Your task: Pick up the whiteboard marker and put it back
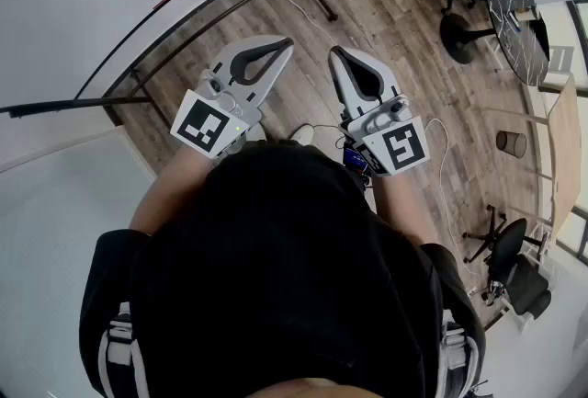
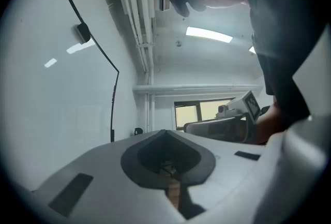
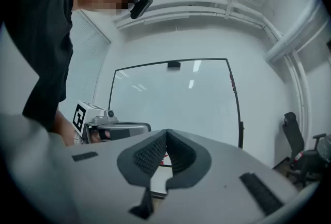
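Dark-shirted person [image 1: 276,267] holds left hand-held gripper [image 1: 278,45] and right hand-held gripper [image 1: 338,53] level, both closed and empty, facing the whiteboard [image 3: 176,99]; pickup apparently not begun.

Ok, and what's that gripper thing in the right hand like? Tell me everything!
The right gripper is light grey, plastic by the look of it. Its two curved jaws are shut together with nothing between them, and dark ribbed pads line their inner sides. A white cube with a black square marker sits on its rear end, where the person's arm reaches it. It points level toward the whiteboard, above the wooden floor, beside the left gripper without touching it.
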Motion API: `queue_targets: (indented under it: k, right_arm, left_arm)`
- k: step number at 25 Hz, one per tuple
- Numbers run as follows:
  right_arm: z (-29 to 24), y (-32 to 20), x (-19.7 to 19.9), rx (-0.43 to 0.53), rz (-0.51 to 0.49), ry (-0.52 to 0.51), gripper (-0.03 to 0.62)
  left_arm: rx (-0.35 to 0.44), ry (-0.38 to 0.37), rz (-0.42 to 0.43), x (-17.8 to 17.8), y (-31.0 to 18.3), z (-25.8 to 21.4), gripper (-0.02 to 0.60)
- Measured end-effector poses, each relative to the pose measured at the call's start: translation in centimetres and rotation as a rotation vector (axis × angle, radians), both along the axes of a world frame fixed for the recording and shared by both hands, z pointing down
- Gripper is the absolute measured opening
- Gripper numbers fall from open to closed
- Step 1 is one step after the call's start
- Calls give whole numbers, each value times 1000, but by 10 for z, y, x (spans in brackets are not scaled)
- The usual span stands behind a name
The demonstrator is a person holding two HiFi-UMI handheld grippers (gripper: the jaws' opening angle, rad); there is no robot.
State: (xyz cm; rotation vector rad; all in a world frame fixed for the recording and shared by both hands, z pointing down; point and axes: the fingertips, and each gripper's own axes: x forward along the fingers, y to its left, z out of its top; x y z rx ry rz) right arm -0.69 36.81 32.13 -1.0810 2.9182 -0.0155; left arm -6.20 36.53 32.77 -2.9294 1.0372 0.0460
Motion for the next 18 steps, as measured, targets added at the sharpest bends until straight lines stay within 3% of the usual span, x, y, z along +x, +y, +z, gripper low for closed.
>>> queue_targets:
  k: [18]
  right_arm:
    - [14,24,-42,-55,56,36,0]
  left_arm:
    - [-4,24,40,-41,28,5,3]
